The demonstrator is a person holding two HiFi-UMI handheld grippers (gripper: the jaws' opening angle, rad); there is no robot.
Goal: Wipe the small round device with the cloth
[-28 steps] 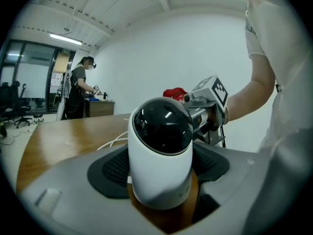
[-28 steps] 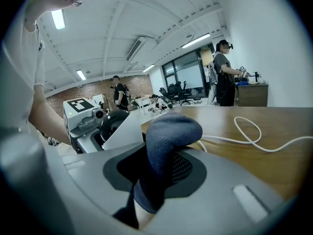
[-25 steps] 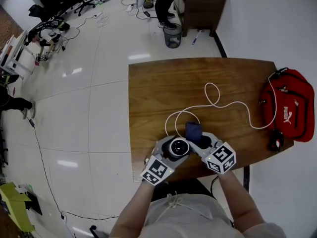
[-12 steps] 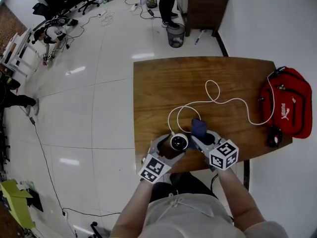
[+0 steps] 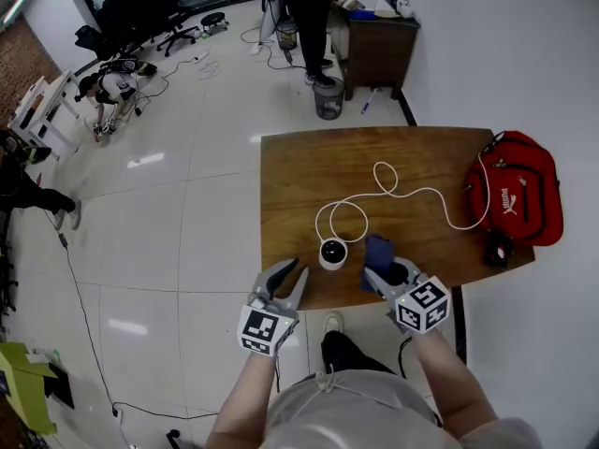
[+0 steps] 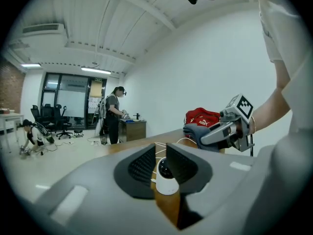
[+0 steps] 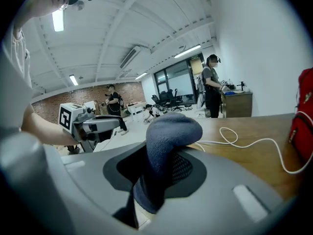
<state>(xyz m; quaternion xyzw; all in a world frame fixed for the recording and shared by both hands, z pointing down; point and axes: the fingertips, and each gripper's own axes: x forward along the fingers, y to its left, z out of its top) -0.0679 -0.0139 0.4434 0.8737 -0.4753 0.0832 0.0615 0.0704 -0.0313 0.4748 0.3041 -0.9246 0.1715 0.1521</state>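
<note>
Left tool [image 5: 292, 275] hangs over the near-left edge of the tabletop [image 5: 309, 171], its jaws just closed down to a narrow gap with nothing between them. It is clear of the small round device [image 5: 333, 252], which stands on the tabletop near the front edge. Right tool [image 5: 384, 274] is clamped on the dark blue cloth [image 5: 377, 249] — just beside the device, not touching it.
</note>
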